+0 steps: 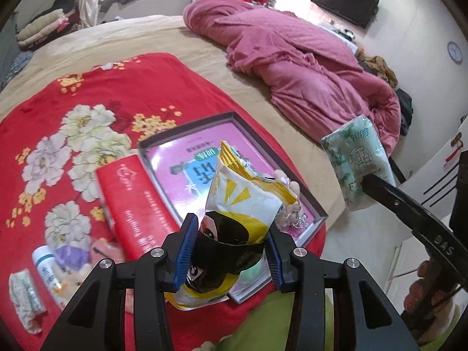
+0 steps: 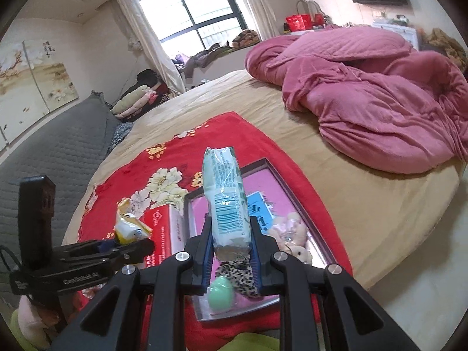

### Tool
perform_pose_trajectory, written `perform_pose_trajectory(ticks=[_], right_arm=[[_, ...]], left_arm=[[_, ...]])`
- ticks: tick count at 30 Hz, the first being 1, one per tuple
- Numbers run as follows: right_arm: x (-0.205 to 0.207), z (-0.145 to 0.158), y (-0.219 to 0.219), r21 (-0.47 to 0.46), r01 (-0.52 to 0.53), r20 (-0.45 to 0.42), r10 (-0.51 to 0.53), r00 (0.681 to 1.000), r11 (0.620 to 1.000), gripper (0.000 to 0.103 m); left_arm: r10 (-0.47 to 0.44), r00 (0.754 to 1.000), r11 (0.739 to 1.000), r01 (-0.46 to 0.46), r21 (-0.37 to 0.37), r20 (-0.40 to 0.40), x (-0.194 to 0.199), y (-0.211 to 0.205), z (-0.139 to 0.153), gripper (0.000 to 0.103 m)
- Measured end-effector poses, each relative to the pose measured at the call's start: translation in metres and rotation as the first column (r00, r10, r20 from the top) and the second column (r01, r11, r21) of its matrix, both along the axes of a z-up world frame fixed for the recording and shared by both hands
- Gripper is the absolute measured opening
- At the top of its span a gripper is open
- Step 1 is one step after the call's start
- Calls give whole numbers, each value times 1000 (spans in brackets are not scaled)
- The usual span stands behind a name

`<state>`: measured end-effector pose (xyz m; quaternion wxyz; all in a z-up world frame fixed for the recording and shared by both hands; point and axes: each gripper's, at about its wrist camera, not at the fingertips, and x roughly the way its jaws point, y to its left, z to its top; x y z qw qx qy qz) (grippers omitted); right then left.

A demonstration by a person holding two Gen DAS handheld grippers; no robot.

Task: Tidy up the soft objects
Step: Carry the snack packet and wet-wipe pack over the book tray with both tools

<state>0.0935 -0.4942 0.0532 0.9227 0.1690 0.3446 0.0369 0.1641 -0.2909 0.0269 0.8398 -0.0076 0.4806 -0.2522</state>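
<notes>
My left gripper [image 1: 229, 251] is shut on a white, yellow and black snack packet [image 1: 242, 204], held above the near edge of a shallow box lid with a pink inside [image 1: 204, 143]. My right gripper [image 2: 231, 248] is shut on a pale green tissue pack [image 2: 226, 196], held above the same box lid [image 2: 272, 181]. The tissue pack also shows in the left wrist view [image 1: 356, 161], to the right of the bed. In the box lie a small plush bear [image 2: 295, 239], a leopard-print cloth [image 2: 239, 275] and a mint green egg-shaped thing [image 2: 220, 292].
A red box [image 1: 134, 201] stands left of the lid on a red floral blanket [image 1: 73, 134]. A small white bottle [image 1: 46, 266], a purple item [image 1: 71, 257] and a crumpled tissue pack [image 1: 25, 298] lie at the blanket's near left. A pink duvet [image 2: 365, 87] is heaped on the far side of the bed.
</notes>
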Motion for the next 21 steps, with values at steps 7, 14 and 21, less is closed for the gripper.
perform_pose_trajectory(ticks=[7, 14, 21], right_arm=[[10, -28, -10, 52, -14, -64, 17, 998, 999, 22], [17, -60, 0, 78, -57, -140, 67, 988, 995, 22], [26, -97, 10, 102, -85, -229, 106, 968, 991, 22]], left_arm=[[-19, 999, 997, 22, 70, -41, 21, -34, -32, 45], [-20, 998, 991, 28, 133, -60, 37, -53, -59, 45], [-32, 997, 988, 43, 149, -77, 52, -65, -68, 42]])
